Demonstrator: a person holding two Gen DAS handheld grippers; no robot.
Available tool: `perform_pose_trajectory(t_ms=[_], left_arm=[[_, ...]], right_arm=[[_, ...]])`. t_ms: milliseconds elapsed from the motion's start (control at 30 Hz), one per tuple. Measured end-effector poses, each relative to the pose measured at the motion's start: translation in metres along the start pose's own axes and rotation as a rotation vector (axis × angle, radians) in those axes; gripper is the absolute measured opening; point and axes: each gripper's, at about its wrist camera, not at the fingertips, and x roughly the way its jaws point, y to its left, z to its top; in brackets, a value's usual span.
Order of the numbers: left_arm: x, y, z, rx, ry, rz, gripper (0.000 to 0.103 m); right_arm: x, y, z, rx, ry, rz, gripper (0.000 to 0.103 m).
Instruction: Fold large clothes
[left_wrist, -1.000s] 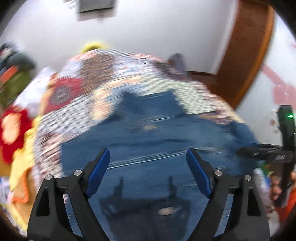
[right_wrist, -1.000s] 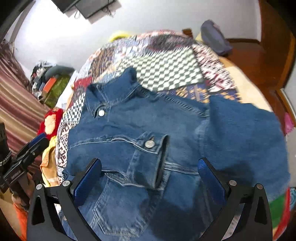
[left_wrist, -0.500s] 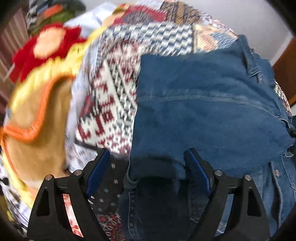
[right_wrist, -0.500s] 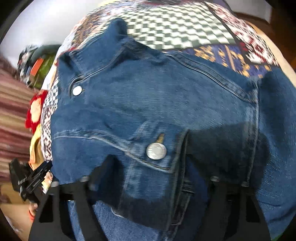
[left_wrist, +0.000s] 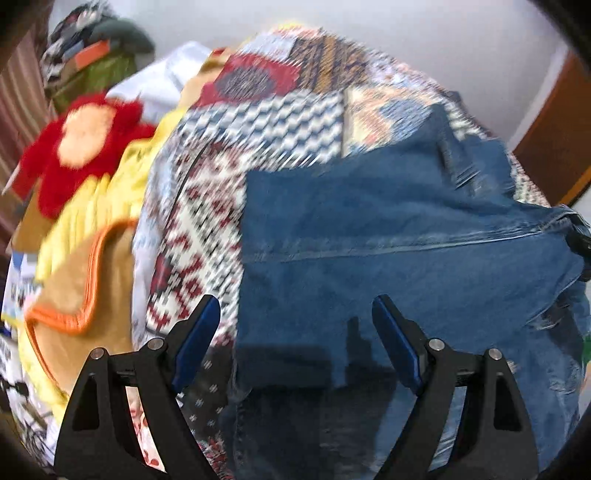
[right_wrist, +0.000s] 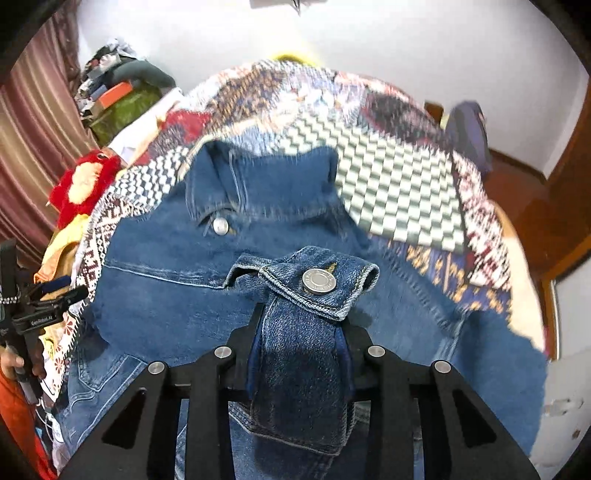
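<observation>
Motion blur smears the patchwork bedspread (left_wrist: 258, 155), and the denim jacket (left_wrist: 406, 240) runs past the bottom edge.

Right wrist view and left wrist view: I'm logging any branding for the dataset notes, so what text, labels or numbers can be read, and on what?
"GenRobot AI": white lettering, small and only just legible, on the left gripper at the left edge of the right wrist view.
Embossed lettering around the cuff button of the denim jacket: too small to read.
Collar button: blurred, nothing legible.
Left wrist view: no text.
</observation>
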Motion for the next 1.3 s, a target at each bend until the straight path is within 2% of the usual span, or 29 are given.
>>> perform_pose_trajectory(t_ms=[133, 300, 433, 533, 567, 600, 800, 867, 967, 1100, 1300], left_arm=[[0.007, -0.023, 0.009, 0.034, -0.003, -0.034, 0.084], [0.045, -0.045, -0.005, 0.083, 0.096, -0.034, 0.084], [0.053, -0.041, -0.011, 0.046, 0.099, -0.055, 0.087], [0.056, -0.036, -0.013, 0.025, 0.108, -0.074, 0.09], [0.056, -0.037, -0.014, 0.027, 0.106, -0.072, 0.09], [0.056, -0.039, -0.016, 0.04, 0.099, -0.062, 0.09], [0.051, -0.046, -0.02, 0.064, 0.086, -0.022, 0.091], [0.051, -0.046, -0.017, 0.06, 0.095, -0.018, 0.09], [0.042, -0.049, -0.012, 0.081, 0.086, 0.012, 0.09], [0.021, -0.06, -0.001, 0.137, 0.024, 0.043, 0.09], [-0.021, -0.088, 0.019, 0.187, -0.094, 0.001, 0.09]], right_arm=[[-0.017, -0.011, -0.002, -0.03, -0.031, -0.05, 0.031], [0.016, -0.025, -0.023, -0.025, 0.082, -0.088, 0.031], [0.046, -0.037, -0.044, 0.002, 0.188, -0.108, 0.035], [0.057, -0.04, -0.053, -0.021, 0.211, -0.168, 0.054], [0.058, -0.04, -0.055, -0.03, 0.205, -0.195, 0.067], [0.057, -0.039, -0.057, -0.045, 0.195, -0.227, 0.072], [0.042, -0.038, -0.059, -0.064, 0.197, -0.23, 0.072], [0.03, -0.035, -0.057, -0.067, 0.179, -0.23, 0.072], [0.0, -0.034, -0.053, -0.067, 0.105, -0.236, 0.072], [-0.048, -0.043, -0.049, -0.028, -0.001, -0.241, 0.072], [-0.108, -0.082, -0.056, 0.104, -0.102, -0.24, 0.073]])
